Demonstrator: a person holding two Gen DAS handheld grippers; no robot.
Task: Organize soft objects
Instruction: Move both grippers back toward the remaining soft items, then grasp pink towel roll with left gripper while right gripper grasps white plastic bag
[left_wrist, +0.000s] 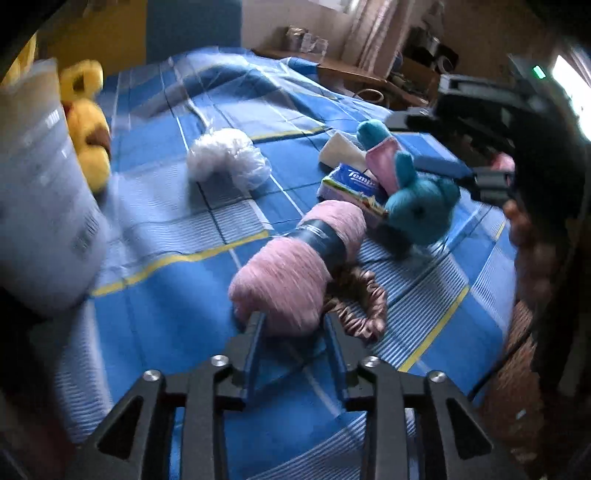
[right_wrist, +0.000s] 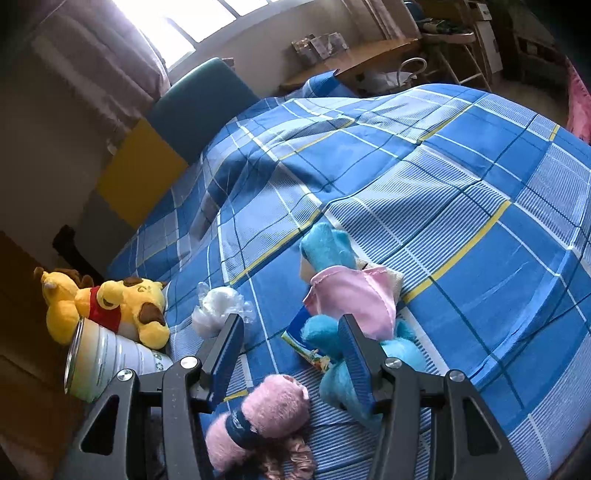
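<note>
Blue checked bedspread (right_wrist: 461, 206) across a bed, window light behind, wooden desk (right_wrist: 369, 55) at the far side. Near the bed's front edge, a pink yarn skein (left_wrist: 295, 258) with a dark blue paper band, lying flat; seen also at (right_wrist: 258, 417). Touching its near end, a brown-and-pink satin scrunchie (left_wrist: 362, 306). Just beyond the skein, a blue plush toy (left_wrist: 417, 206) with pink ear lining, lying partly over a pack of tissues (left_wrist: 351, 184). Farther left, a crumpled clear plastic bag (left_wrist: 225, 158), apart from the rest. At the left edge of the bed, a yellow plush bear (right_wrist: 110, 306) in a red shirt, resting against a white tin can (right_wrist: 107, 358) on its side. Left gripper (left_wrist: 293, 325) low over the skein's near end, jaws partly spread, tips at either side of the yarn, not visibly pressing. Right gripper (right_wrist: 291, 325) above the toys, jaws spread, nothing pinched; blue plush just beyond the right finger.
</note>
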